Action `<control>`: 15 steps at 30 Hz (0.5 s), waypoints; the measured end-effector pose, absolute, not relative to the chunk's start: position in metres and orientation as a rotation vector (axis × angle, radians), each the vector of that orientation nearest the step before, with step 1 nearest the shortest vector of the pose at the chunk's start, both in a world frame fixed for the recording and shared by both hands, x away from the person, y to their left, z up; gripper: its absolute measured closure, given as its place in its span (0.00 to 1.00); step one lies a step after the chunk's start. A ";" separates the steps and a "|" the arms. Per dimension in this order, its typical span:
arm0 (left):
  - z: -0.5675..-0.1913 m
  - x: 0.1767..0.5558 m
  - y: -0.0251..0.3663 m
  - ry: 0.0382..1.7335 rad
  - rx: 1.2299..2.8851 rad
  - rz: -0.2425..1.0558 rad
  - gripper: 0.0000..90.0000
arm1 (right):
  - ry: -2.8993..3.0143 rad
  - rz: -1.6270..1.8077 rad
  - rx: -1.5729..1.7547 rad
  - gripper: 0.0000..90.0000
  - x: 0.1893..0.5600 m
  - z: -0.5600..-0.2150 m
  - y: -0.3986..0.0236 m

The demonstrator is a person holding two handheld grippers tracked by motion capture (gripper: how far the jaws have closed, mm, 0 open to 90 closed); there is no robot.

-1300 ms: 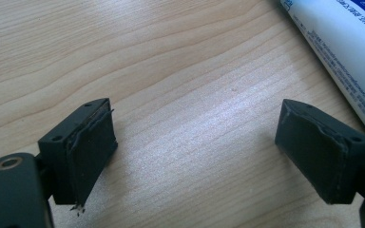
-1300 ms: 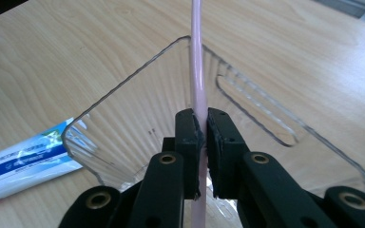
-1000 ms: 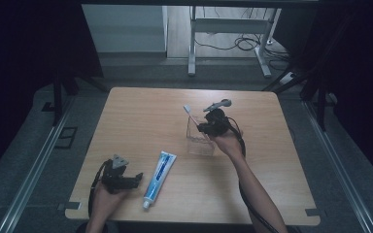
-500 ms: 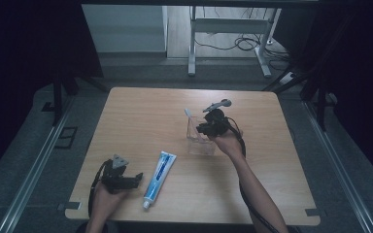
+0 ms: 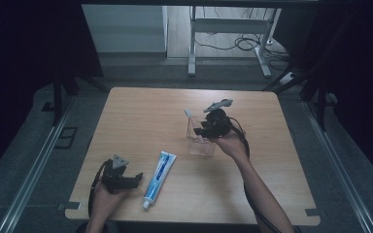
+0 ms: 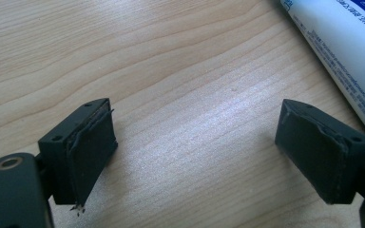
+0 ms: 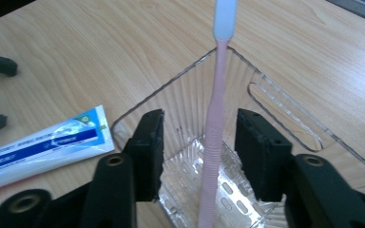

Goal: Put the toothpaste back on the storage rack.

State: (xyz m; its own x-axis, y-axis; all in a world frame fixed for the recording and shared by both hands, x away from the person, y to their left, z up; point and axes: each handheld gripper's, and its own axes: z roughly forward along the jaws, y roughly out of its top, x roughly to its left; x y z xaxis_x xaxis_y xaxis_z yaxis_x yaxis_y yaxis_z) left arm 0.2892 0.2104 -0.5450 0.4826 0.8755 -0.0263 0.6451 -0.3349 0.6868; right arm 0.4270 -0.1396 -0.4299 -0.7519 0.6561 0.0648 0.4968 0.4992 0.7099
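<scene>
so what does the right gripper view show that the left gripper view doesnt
The right gripper view has the clear ribbed plastic holder with the pink toothbrush standing in it, between the right gripper's parted jaws and touching neither.

The left gripper view has the left gripper's wide-open jaws over bare wood, with nothing between them.

Both show the light wooden table and the white and blue toothpaste tube, which lies flat beside the left gripper's right-hand jaw.
</scene>
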 end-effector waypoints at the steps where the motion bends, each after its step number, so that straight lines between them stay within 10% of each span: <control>1: -0.545 0.289 0.210 1.250 2.091 0.465 0.14 | 2.529 1.099 0.981 0.54 0.426 -0.429 -0.140; 15: -0.545 0.289 0.210 1.249 2.092 0.466 0.15 | 2.478 1.142 0.977 0.35 0.403 -0.416 -0.161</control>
State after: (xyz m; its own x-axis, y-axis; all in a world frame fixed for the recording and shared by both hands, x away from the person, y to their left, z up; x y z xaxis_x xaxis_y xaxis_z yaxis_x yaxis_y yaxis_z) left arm 0.2891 0.2104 -0.5450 0.4831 0.8752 -0.0256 0.6442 -0.3355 0.6873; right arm 0.4033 -0.1614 -0.4161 -0.7469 0.6626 0.0559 0.4728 0.4701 0.7453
